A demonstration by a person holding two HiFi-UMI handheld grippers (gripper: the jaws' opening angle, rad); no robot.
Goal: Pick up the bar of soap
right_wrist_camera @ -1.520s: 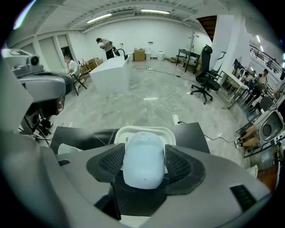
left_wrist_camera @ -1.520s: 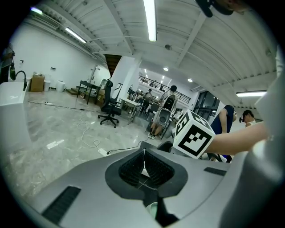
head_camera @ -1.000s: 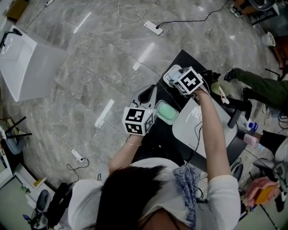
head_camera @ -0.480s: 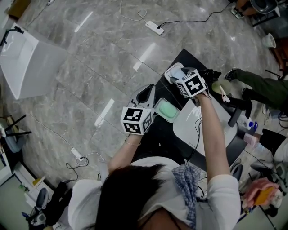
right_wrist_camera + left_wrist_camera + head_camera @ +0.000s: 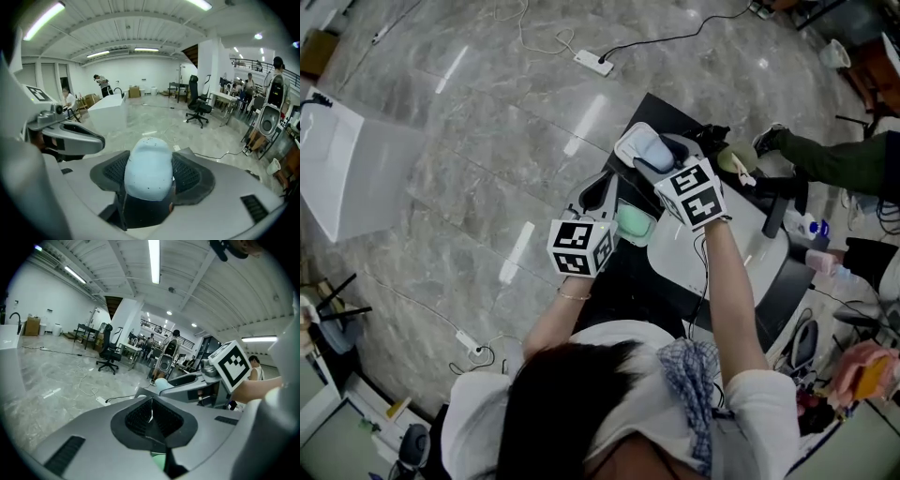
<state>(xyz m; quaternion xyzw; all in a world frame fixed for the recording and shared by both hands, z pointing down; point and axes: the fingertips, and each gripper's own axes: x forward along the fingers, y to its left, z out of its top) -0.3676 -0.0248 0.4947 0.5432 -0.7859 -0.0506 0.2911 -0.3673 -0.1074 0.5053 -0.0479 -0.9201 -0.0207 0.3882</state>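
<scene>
Right gripper view: we see the right gripper clamped on the bar of soap. The bar is pale blue with small dark specks. One ribbed pad presses on each side, so the jaws stand only as far apart as the bar is wide. The rounded end of the bar sticks out past the pads, with grey floor behind it.

Left gripper view: the left gripper has its jaws fully together, pads touching, nothing between them. We see a bit of something pale green just below the jaws. The right gripper's marker cube shows off to the right.

Head view: we place the soap over a white tray at the far corner of the black table. We can't tell if the bar touches the tray or hangs clear of it. A green dish lies on the table just beside the left gripper, between the two grippers. Both arms reach forward over the table. A power strip lies on the marble floor, well apart from the table.
</scene>
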